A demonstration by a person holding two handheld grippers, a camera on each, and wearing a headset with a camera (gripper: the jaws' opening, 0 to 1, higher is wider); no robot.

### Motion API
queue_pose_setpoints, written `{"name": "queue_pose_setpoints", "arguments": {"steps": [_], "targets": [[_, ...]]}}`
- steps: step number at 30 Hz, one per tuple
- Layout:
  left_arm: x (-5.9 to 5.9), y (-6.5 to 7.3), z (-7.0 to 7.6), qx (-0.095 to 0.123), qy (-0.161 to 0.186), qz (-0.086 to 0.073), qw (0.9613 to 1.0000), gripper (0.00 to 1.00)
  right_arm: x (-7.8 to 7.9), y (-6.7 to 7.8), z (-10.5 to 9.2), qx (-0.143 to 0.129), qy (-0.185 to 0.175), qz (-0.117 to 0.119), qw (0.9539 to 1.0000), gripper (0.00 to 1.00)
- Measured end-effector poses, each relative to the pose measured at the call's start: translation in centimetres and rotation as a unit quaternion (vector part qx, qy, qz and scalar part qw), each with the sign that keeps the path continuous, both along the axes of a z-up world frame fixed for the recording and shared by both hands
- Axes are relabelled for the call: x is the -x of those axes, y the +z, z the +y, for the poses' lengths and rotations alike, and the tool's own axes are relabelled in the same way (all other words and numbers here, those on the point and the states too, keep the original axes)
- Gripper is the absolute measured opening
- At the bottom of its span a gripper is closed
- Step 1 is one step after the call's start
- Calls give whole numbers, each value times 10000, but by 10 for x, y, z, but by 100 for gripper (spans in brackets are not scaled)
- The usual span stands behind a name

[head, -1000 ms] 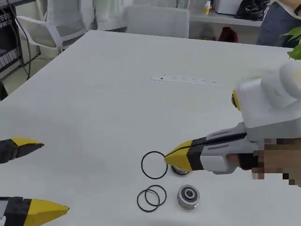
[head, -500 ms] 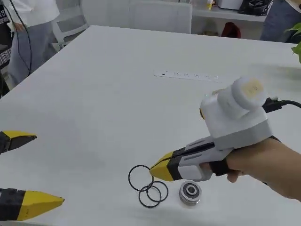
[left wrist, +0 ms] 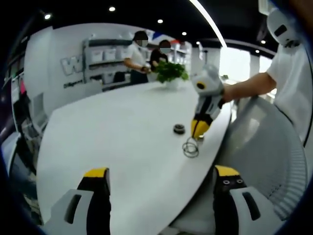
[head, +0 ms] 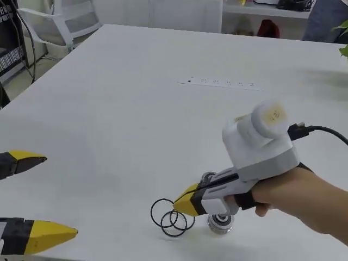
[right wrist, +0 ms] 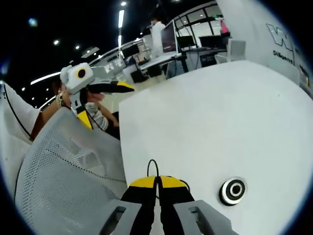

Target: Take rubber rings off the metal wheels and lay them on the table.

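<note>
The right gripper (head: 185,202) is closed together on a thin rubber ring (right wrist: 148,167), just left of a metal wheel (head: 220,223) on the table (head: 163,109); the left gripper (head: 61,196) stands wide apart.

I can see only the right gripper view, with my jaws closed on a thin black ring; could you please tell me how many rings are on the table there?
Observer: Three rubber rings overlap in one cluster at the right gripper's tip, the rubber ring you hold included.
Operator: Thank you. I see one metal wheel; is there another?
Observer: Yes. One wheel sits on the near side of the gripper, and a second wheel peeks out behind it.
Operator: Where is the left gripper aimed?
Observer: The left gripper is open and aimed at the ring cluster, well apart from it.
</note>
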State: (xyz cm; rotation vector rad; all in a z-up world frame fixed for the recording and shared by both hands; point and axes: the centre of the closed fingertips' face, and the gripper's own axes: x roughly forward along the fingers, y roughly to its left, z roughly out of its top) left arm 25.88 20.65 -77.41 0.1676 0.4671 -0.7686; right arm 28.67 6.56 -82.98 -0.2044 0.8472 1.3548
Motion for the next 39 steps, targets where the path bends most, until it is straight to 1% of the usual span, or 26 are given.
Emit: {"name": "queue_pose_setpoints", "arguments": {"steps": [2, 5, 8, 11, 14, 18, 21, 26, 29, 32, 39], "targets": [[-1, 0, 0, 26, 15, 12, 10000, 88, -1, -3, -1, 24, -36, 26, 10000, 0], [-1, 0, 0, 19, 20, 24, 10000, 88, -4, -8, -5, 85, -128, 6, 9999, 0], [0, -1, -3, 48, 30, 41, 10000, 87, -8, -14, -9, 146, -240, 51, 9996, 0], [2, -4, -6, 36, 21, 92, 9999, 87, -13, -19, -12, 232, -338, -13, 9992, 0], [3, -5, -9, 73, 10, 133, 9999, 87, -15, -23, -15, 283, -399, -3, 9988, 0], [4, -7, -9, 97, 28, 162, 9998, 87, -17, -24, -15, 276, -469, 1, 9985, 0], [3, -7, -8, 89, 40, 158, 9998, 87, -19, -26, -15, 288, -481, -67, 9984, 0], [4, -7, -10, 193, 59, 173, 9996, 86, -20, -30, -16, 339, -477, -122, 9982, 2], [3, -8, -10, 196, 68, 179, 9996, 86, -21, -29, -15, 333, -493, -148, 9981, 4], [2, -8, -10, 150, 64, 130, 9998, 86, -24, -29, -16, 347, -523, -223, 9978, 7], [2, -7, -9, 171, 80, 135, 9997, 86, -30, -26, -19, 292, -614, -252, 9974, 8]]}}
